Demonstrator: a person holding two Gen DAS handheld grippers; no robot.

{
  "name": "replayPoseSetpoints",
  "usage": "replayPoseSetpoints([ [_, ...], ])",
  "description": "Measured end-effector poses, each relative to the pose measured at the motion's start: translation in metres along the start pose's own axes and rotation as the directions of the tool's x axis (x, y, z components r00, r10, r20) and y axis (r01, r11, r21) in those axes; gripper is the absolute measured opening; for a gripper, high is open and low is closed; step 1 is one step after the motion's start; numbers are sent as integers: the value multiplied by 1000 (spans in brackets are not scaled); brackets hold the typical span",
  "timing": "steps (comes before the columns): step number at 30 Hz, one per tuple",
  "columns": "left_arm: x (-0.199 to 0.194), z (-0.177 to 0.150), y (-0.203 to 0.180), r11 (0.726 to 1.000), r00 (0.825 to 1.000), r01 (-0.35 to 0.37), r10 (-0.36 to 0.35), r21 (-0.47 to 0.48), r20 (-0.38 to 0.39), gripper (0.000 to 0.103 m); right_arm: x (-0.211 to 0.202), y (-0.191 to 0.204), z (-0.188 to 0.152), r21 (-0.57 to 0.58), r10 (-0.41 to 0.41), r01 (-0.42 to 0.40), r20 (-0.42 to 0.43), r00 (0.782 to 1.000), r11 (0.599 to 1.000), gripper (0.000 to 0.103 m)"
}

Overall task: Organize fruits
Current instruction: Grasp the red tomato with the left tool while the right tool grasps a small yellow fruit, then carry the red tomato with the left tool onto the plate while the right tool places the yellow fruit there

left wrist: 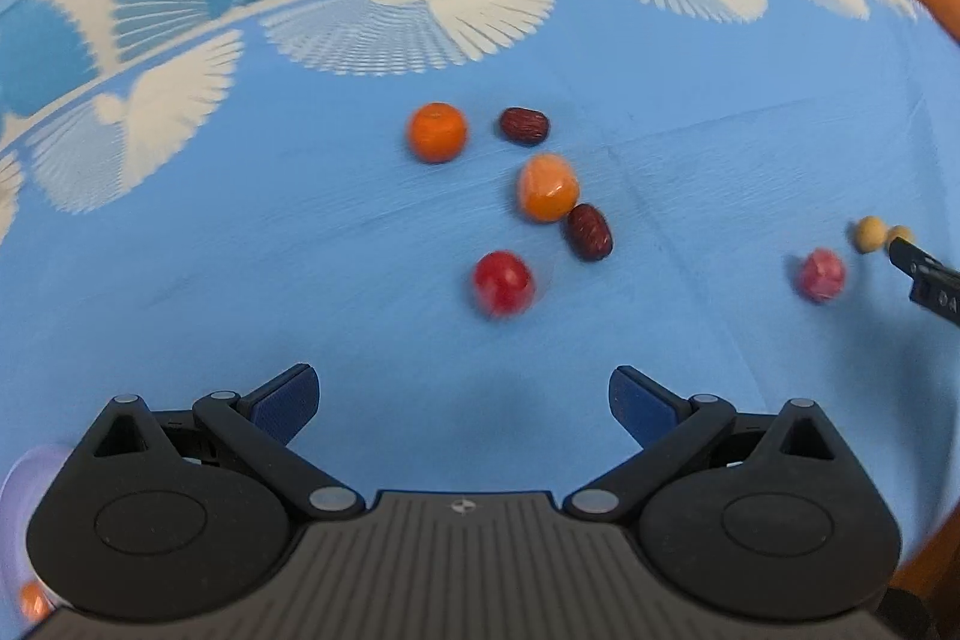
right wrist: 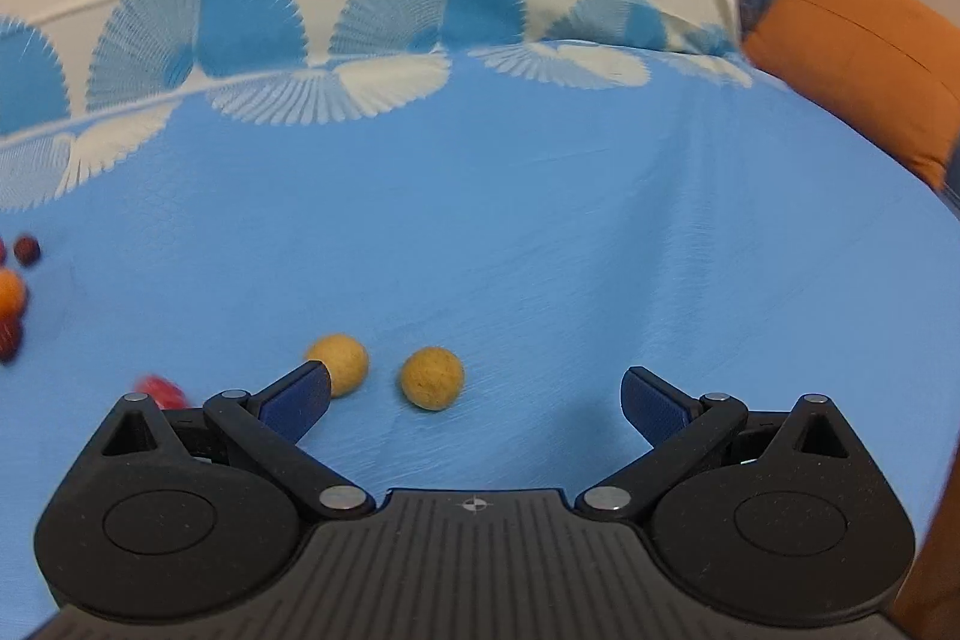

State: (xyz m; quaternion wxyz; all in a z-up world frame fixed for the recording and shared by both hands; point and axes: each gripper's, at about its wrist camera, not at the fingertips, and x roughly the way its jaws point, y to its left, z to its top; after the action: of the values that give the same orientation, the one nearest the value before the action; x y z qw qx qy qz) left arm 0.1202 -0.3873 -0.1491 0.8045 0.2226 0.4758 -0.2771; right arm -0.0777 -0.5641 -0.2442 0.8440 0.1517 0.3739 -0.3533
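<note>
In the left wrist view, two oranges [left wrist: 437, 131] [left wrist: 547, 188], two dark red dates [left wrist: 524, 125] [left wrist: 589, 231] and a red fruit [left wrist: 503, 282] lie clustered on the blue tablecloth [left wrist: 300, 250]. A pinkish red fruit [left wrist: 821, 274] and two tan longans [left wrist: 871, 234] lie at the right. My left gripper [left wrist: 462, 397] is open and empty, short of the cluster. My right gripper [right wrist: 477, 400] is open and empty; its tip also shows in the left wrist view [left wrist: 924, 274]. One longan [right wrist: 432, 377] lies between its fingers' line, another [right wrist: 339, 363] touches behind the left fingertip.
A pale purple container [left wrist: 24, 508] holding something orange shows at the lower left of the left wrist view. An orange cushion [right wrist: 852, 58] sits at the far right beyond the table edge. The cloth's white fan-pattern border [right wrist: 336, 94] marks the far edge.
</note>
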Motion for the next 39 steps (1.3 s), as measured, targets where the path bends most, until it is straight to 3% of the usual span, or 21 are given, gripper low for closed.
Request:
replayPoseSetpoints([
  [4,43,18,-11,1000,999,-24,25,19,-40,103,23,8,-10,-127,19,-13,45,999,992,102],
  [10,73,27,-8,1000,997,-18,17,-13,-76,103,28,-10,-13,-34,95,-93,69,993,995,100],
  [12,72,27,-5,1000,997,-6,6,-10,-71,103,23,-7,-13,-58,129,-125,81,988,990,75],
  [13,69,27,-4,1000,998,-8,7,-15,-56,92,19,-5,-14,-70,160,-154,94,983,986,45],
  [14,65,27,-3,1000,999,-5,4,-19,-36,65,15,-2,-15,-71,169,-163,97,981,984,27],
  [16,57,28,-3,998,998,60,-60,-5,-23,29,9,2,-14,-51,152,-148,88,984,988,27],
  [21,26,20,-5,997,997,65,-67,50,33,29,-13,-2,-7,34,59,-62,88,994,997,27],
  [26,-27,6,12,996,994,82,-84,33,66,29,-73,-8,3,93,46,-62,166,985,994,27],
  [30,-80,-16,25,998,993,60,-63,32,103,30,-133,2,6,101,102,-127,217,971,987,27],
  [34,-133,-51,51,1000,993,20,-22,12,112,30,-187,32,4,48,228,-245,234,945,968,27],
  [37,-171,-85,81,999,994,10,-6,-36,109,30,-228,66,-2,5,359,-369,223,906,929,27],
  [39,-192,-108,100,997,994,-16,24,-74,107,30,-252,93,-6,-33,465,-468,190,864,883,27],
])
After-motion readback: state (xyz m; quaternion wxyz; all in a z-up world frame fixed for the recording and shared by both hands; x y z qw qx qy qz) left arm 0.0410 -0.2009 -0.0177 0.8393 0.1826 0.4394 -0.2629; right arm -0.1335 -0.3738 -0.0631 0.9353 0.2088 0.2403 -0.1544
